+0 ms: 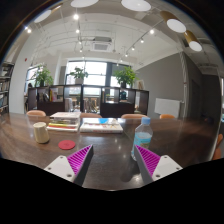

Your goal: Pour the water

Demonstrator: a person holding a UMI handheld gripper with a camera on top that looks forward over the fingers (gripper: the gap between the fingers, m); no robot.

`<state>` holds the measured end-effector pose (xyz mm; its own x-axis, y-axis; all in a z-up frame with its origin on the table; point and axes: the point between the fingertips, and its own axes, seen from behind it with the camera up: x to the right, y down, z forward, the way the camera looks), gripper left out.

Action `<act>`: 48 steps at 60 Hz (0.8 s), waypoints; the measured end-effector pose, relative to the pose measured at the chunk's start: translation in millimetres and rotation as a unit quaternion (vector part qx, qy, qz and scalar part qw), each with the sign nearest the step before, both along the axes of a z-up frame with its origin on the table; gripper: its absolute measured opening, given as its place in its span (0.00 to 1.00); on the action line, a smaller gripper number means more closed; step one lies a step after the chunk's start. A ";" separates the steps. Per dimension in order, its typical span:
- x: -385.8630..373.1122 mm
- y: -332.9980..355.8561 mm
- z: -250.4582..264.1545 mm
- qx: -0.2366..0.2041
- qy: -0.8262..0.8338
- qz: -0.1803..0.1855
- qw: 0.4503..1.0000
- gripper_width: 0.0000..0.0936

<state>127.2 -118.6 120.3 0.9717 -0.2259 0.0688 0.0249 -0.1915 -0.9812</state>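
The gripper (112, 160) is held level above a dark wooden counter (110, 150), its two fingers set wide apart with nothing between them, the magenta pads (80, 156) facing each other across bare wood. That open, raised stance suits an approach: no vessel has been taken up yet, so the pouring has not begun. Ahead and to the left of the fingers stands a pale cup (41, 132), upright on the counter, with a small red disc (67, 145), perhaps a coaster or lid, lying flat just to its right and nearer the left finger. Ahead and slightly to the right stands a light blue cup (143, 139), also upright and well apart from the pale one. Which of the two holds the water and which is to receive it I cannot tell from here; the insides are not visible at this low angle. Beyond both cups lie stacked books or papers (65, 122) and a flat white sheet (103, 126), and further back are chairs, potted plants (125, 76) and tall windows. Standing apart from each other and clear of the clutter, each cup leaves room for the open fingers to close round its sides without knocking a neighbour.
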 end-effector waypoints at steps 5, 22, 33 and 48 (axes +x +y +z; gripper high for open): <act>46.3 8.0 -19.6 -0.002 0.024 -0.017 1.000 0.89; 136.2 66.0 -32.4 -0.003 0.016 -0.049 0.999 0.89; 156.4 107.4 -43.2 -0.007 0.032 -0.037 0.999 0.87; 154.6 130.5 -41.5 0.006 0.013 -0.028 1.000 0.50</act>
<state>281.8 12.0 78.8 0.9592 -0.2798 0.0398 -0.0117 -0.1800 -0.9836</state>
